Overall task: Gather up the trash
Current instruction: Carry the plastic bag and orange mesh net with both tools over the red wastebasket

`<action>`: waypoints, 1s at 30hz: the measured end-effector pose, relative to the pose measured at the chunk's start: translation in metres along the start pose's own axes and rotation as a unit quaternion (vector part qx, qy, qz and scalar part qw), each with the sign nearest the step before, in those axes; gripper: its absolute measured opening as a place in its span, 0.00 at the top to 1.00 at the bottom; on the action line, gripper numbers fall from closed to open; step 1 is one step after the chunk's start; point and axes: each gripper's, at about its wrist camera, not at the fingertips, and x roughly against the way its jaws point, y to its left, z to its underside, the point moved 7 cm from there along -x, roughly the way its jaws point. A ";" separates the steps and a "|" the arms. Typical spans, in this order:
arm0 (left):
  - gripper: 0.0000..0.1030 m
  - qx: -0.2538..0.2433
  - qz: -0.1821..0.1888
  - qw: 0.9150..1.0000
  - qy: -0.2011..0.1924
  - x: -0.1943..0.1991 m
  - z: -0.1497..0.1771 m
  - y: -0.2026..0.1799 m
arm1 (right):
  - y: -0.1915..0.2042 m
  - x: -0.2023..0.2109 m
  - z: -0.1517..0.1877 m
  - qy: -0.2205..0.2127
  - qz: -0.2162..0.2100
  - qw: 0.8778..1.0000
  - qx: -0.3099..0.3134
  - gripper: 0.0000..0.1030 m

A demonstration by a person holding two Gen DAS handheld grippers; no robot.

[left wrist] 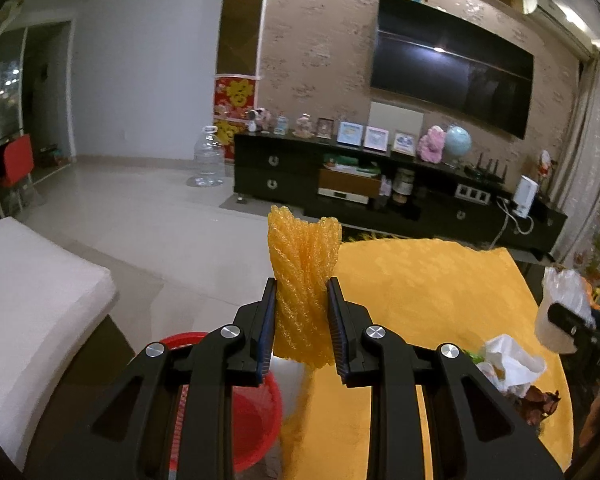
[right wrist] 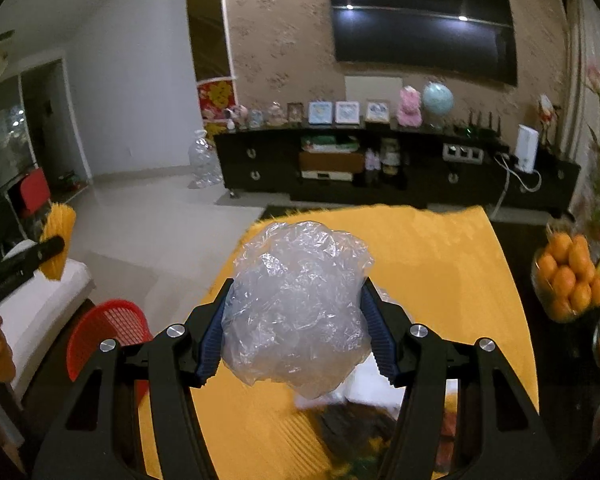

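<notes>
Orange foam net (left wrist: 302, 280): pinched by left hand-held gripper (left wrist: 302, 312) — keep the squeeze.
Clear plastic bag (right wrist: 296, 304): clamped in right hand-held gripper (right wrist: 296, 320).
Red basket (right wrist: 108, 330): probably the bin — release directly above.

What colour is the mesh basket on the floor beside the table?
Red; the plastic mesh basket shows best in the right wrist view.

A: What is the right gripper (right wrist: 296, 292) gripping at frame center?
B: It is squeezing a crumpled clear plastic bag (right wrist: 296, 304) over the yellow tablecloth (right wrist: 440, 264).
A: And lower left?
B: A red basket (right wrist: 108, 328) is sitting there.
</notes>
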 end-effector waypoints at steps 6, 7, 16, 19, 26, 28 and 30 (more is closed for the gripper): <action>0.77 0.020 -0.025 0.999 -0.006 0.004 -0.006 0.033 | 0.036 -0.013 -0.028 -0.015 -0.021 0.999 0.033 0.43; 0.77 0.024 -0.029 0.999 -0.006 0.004 -0.006 0.038 | 0.040 -0.015 -0.032 -0.016 -0.026 0.999 0.037 0.43; 0.77 0.038 -0.065 0.997 -0.001 0.004 -0.005 0.071 | 0.093 -0.031 -0.041 -0.018 -0.079 0.995 0.062 0.43; 0.77 0.035 -0.073 0.997 0.004 0.003 -0.001 0.076 | 0.108 -0.039 -0.040 -0.011 -0.098 0.993 0.064 0.43; 0.77 0.037 -0.097 0.994 0.021 -0.003 0.009 0.101 | 0.145 -0.050 -0.035 0.002 -0.131 0.989 0.074 0.43; 0.77 0.034 -0.103 0.994 0.027 -0.005 0.013 0.105 | 0.157 -0.053 -0.031 0.007 -0.141 0.987 0.079 0.43; 0.77 0.033 -0.107 0.993 0.032 -0.006 0.017 0.110 | 0.168 -0.055 -0.026 0.012 -0.148 0.985 0.086 0.43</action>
